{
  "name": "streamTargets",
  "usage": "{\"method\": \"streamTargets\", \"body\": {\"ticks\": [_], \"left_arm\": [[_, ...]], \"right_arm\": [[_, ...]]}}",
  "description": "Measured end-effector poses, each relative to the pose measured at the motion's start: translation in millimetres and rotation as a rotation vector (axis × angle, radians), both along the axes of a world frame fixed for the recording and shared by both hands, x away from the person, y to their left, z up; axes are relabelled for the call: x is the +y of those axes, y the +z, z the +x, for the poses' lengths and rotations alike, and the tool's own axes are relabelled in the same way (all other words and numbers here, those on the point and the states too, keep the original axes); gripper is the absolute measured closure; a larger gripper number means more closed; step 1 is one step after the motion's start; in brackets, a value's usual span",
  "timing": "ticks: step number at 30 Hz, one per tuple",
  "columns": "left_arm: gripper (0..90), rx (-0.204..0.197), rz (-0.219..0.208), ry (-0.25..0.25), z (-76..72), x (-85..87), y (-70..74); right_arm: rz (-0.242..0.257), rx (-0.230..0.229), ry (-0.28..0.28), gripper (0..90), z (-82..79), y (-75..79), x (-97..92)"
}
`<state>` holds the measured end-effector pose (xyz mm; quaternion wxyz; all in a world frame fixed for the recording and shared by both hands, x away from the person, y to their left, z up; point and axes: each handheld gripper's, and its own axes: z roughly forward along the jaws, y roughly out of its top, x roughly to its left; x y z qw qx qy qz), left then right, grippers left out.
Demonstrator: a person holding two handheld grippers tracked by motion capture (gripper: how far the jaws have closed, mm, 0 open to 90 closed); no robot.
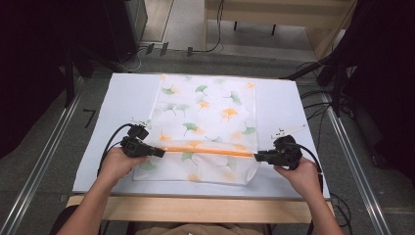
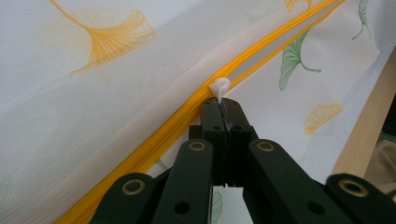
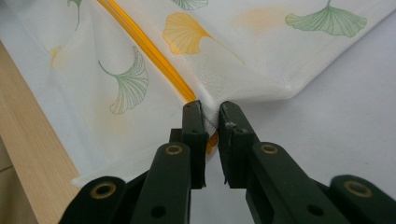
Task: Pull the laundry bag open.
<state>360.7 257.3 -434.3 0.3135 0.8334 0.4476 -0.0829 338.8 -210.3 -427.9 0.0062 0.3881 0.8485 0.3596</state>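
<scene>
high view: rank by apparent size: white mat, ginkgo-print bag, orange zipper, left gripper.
1. white mat
2. ginkgo-print bag
3. orange zipper, long but thin
4. left gripper, shorter than the zipper but bulkier, so this order is unsure

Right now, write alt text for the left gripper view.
The left tool is shut on the white zipper pull of an orange zipper, which runs diagonally across a white mesh bag printed with ginkgo leaves.
</scene>
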Motion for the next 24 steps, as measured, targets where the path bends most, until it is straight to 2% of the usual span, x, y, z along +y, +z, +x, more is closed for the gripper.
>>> {"method": "streamTargets", "body": {"ticks": [4,11,24], "left_arm": [[90.0,-0.004,0.014,0.009,-1.2,7.9,1.4],[90.0,-0.004,0.008,0.041,-3.3,22.1,3.3],[90.0,-0.002,-0.001,0.044,-2.8,23.8,3.9]], "right_arm": [[-0.002,0.002,0.0,83.7,0.1,-0.2,0.1],[-0.005,0.003,-0.001,83.7,0.3,-0.3,0.4],[-0.01,0.006,-0.003,83.7,0.6,-0.8,0.6]]}}
